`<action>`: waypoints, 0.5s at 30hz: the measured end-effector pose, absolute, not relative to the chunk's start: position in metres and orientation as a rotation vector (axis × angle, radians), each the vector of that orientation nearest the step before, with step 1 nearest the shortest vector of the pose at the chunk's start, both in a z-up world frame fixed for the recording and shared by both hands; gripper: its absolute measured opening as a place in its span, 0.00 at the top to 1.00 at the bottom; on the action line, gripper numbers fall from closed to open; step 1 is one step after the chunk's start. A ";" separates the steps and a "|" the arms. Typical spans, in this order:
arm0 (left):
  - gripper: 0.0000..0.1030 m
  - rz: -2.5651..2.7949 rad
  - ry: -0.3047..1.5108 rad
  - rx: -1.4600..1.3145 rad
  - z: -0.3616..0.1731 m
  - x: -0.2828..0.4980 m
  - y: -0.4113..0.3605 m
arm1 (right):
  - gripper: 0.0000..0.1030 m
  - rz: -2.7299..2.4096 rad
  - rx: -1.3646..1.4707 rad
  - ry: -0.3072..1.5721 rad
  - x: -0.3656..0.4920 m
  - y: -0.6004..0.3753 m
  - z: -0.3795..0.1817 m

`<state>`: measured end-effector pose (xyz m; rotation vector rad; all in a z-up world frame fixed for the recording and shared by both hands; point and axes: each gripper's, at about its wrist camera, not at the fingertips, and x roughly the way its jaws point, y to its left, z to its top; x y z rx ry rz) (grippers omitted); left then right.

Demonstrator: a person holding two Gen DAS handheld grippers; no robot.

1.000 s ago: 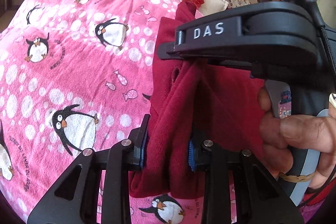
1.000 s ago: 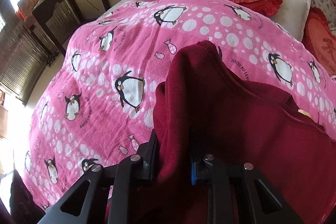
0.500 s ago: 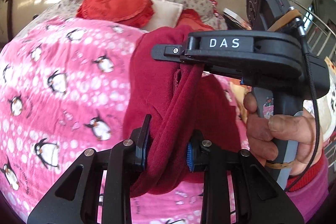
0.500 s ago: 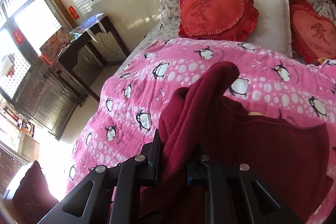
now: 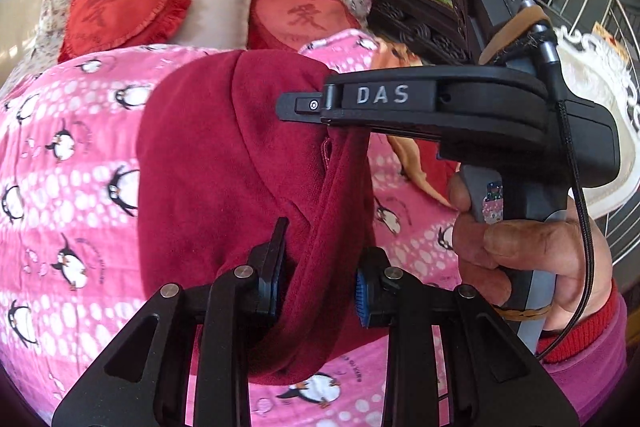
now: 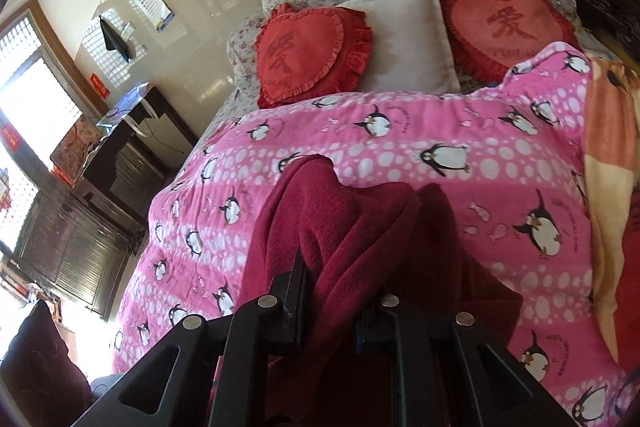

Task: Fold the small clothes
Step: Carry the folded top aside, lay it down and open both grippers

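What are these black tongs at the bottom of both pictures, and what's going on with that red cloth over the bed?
No robot here: a person holds a hand-operated gripper in each hand, each with a camera looking along its two fingers. One picture is from the left gripper, the other from the right gripper. The left view also shows the right gripper from the side, in the person's hand. Both grippers pinch the same dark red garment, lifted above a pink penguin blanket. Heart-shaped cushions lie beyond.
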<state>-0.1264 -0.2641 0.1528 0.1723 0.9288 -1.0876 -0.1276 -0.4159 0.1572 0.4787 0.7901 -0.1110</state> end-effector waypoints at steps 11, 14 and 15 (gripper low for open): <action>0.61 -1.196 0.841 0.319 0.171 -0.157 -0.223 | 0.75 -0.176 0.676 0.816 -0.170 -0.466 0.108; 0.61 -1.069 0.776 0.355 0.170 -0.143 -0.194 | 0.73 -0.220 0.580 0.790 -0.192 -0.449 0.132; 0.61 -1.028 0.771 0.362 0.167 -0.136 -0.190 | 0.73 -0.201 0.558 0.773 -0.198 -0.441 0.141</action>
